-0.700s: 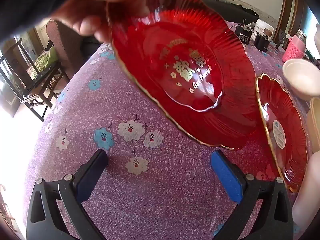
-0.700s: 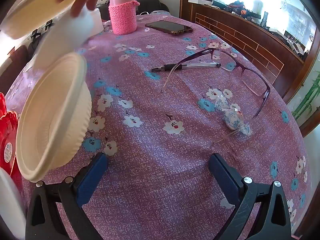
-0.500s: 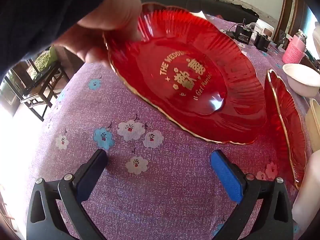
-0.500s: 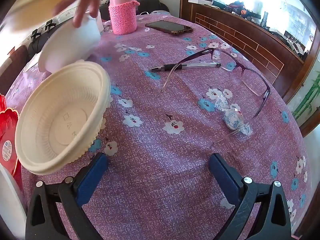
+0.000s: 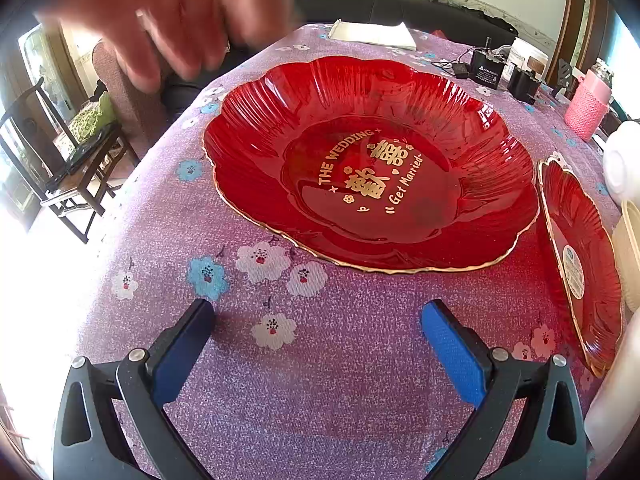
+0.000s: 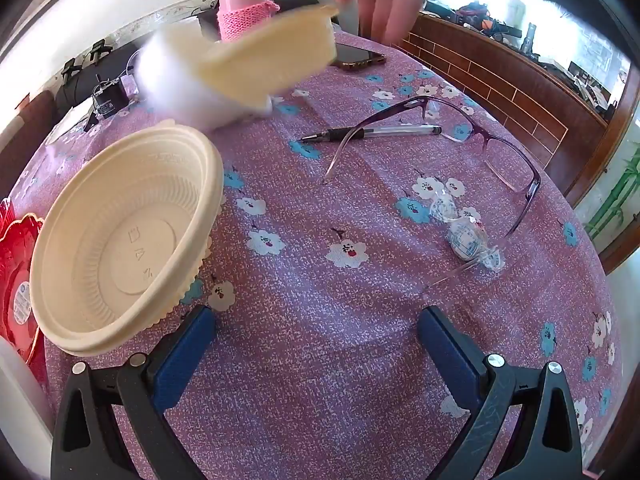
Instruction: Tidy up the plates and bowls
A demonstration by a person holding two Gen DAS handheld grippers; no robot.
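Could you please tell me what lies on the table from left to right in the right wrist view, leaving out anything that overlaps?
Red plate → cream bowl → pen → wrapped candy → right-hand lens of the glasses.

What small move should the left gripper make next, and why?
Probably wait until the blurred hand clears, then ease forward toward the near rim of the large red plate. The left gripper is open and empty, short of that rim, and a smaller red plate lies beside it.
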